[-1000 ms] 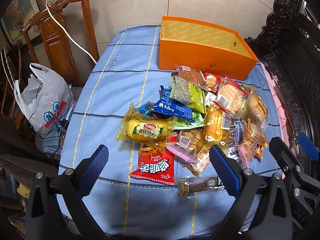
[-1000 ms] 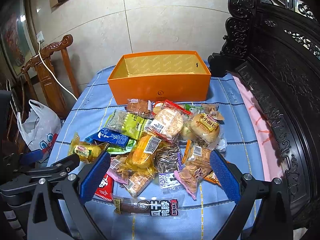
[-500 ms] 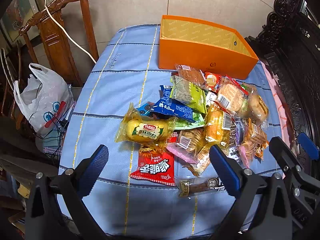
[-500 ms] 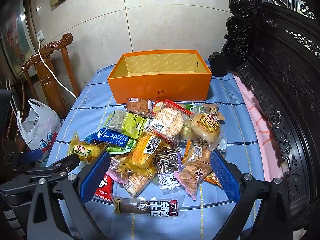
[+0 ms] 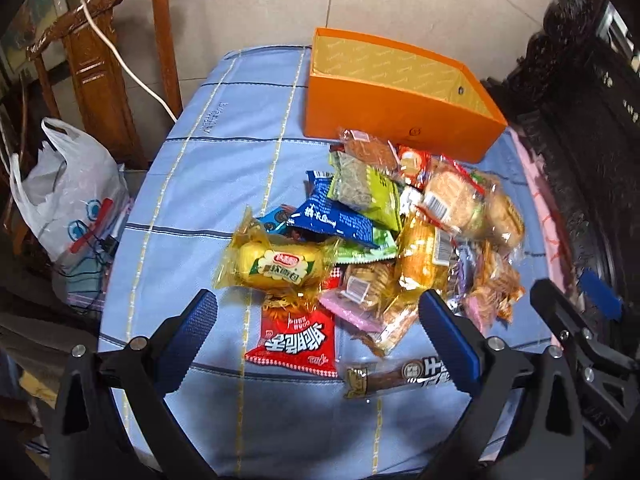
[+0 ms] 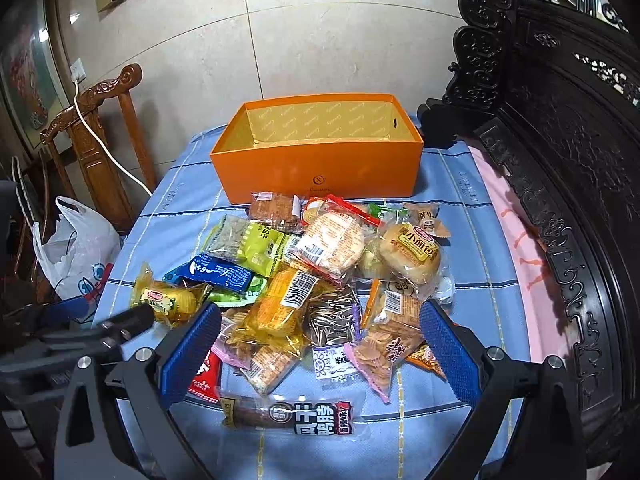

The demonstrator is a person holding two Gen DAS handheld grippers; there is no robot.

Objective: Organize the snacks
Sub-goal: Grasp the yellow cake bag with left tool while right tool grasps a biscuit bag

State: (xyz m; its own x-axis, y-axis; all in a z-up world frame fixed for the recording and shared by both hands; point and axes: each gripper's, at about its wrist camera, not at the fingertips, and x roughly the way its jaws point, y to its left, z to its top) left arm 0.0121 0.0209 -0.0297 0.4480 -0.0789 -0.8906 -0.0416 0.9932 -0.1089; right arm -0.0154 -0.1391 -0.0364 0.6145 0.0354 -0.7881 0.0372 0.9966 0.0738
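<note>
A heap of packaged snacks lies on a blue-clothed table [image 5: 224, 184] in front of an empty orange box [image 6: 320, 168] [image 5: 396, 104]. Nearest me are a yellow bread pack [image 5: 280, 266], a red packet [image 5: 294, 338] and a long dark sausage stick [image 6: 288, 416] [image 5: 400, 374]. A bun pack [image 6: 412, 252] and a green seed bag [image 6: 256, 246] lie nearer the box. My left gripper [image 5: 320, 344] hangs open above the red packet, holding nothing. My right gripper [image 6: 320, 356] is open over the near side of the heap, also holding nothing.
A carved wooden chair [image 5: 100, 60] with a white cable stands left of the table, with a white plastic bag [image 5: 68, 196] beside it. Dark carved furniture [image 6: 560, 160] borders the right side. A tiled wall stands behind the box.
Both grippers have edged slightly forward toward the snack heap. Nothing on the table has moved, and both stay open.
</note>
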